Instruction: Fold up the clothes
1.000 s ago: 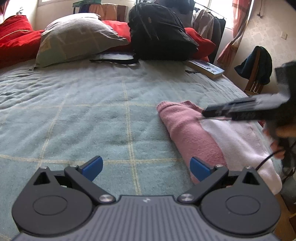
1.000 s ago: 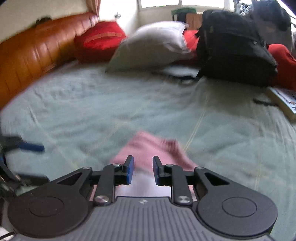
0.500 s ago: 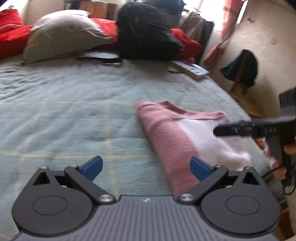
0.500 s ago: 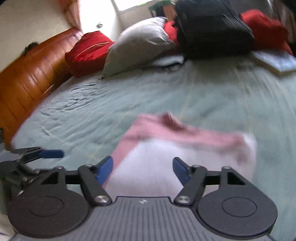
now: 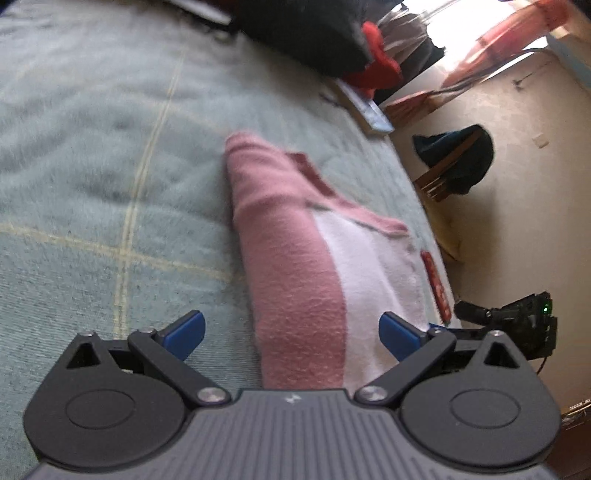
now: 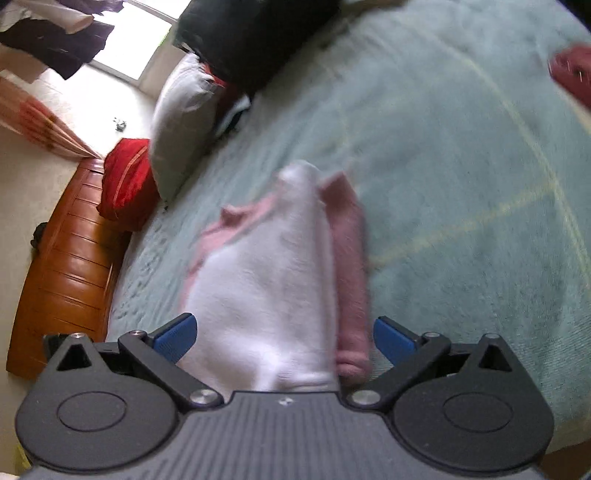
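A folded pink and white garment (image 5: 306,266) lies on the green bedcover near the bed's right edge. My left gripper (image 5: 291,334) is open, its blue fingertips straddling the near end of the garment without touching it that I can see. In the right wrist view the same garment (image 6: 273,288) runs away from the camera, white part on the left, pink roll on the right. My right gripper (image 6: 282,334) is open too, with the cloth's near end between its spread fingers. The right gripper's tip (image 5: 476,312) shows at the bed's edge in the left wrist view.
A black backpack (image 5: 306,33), red cushions (image 5: 376,66) and a book (image 5: 365,110) lie at the bed's head. A grey pillow (image 6: 181,122) and red cushion (image 6: 125,184) sit by the wooden bed frame (image 6: 62,277). A chair with dark clothes (image 5: 458,162) stands beside the bed.
Both views have tilted and swung; both grippers moved closer to the garment's ends. My right gripper went from nearly shut to wide open. The garment stays put.
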Available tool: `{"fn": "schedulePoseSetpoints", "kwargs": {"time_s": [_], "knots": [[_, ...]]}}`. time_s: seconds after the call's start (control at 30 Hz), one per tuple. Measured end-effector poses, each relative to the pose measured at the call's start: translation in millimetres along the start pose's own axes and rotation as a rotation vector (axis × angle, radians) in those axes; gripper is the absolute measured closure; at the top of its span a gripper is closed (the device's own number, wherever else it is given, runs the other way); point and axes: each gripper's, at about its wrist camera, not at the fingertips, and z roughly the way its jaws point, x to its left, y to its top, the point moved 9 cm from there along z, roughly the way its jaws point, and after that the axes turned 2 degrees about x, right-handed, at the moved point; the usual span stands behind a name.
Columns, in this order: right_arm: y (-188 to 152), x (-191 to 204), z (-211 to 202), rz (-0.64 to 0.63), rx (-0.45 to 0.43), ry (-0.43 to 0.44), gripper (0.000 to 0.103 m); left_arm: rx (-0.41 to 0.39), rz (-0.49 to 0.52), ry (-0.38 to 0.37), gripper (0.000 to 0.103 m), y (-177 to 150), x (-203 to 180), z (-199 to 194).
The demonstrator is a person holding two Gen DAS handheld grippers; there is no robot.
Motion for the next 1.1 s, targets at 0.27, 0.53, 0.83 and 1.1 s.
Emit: {"fn": "schedulePoseSetpoints", "kwargs": {"time_s": [0.27, 0.53, 0.83, 1.1], "knots": [[-0.9, -12.3, 24.1, 0.006, 0.034, 0.037, 0.0, 0.083, -0.031, -0.039, 0.003, 4.7, -0.3, 33.0], [-1.5, -12.5, 30.0, -0.042, 0.035, 0.051, 0.0, 0.114, -0.048, -0.08, 0.001, 16.3, -3.7, 50.5], [12.4, -12.1, 39.2, -0.034, 0.038, 0.127, 0.0, 0.137, -0.05, -0.125, 0.001, 28.5, -8.9, 67.3], [19.1, -8.4, 46.0, -0.015, 0.029, 0.173, 0.0, 0.182, -0.03, -0.174, 0.001, 23.9, -13.6, 69.0]]}}
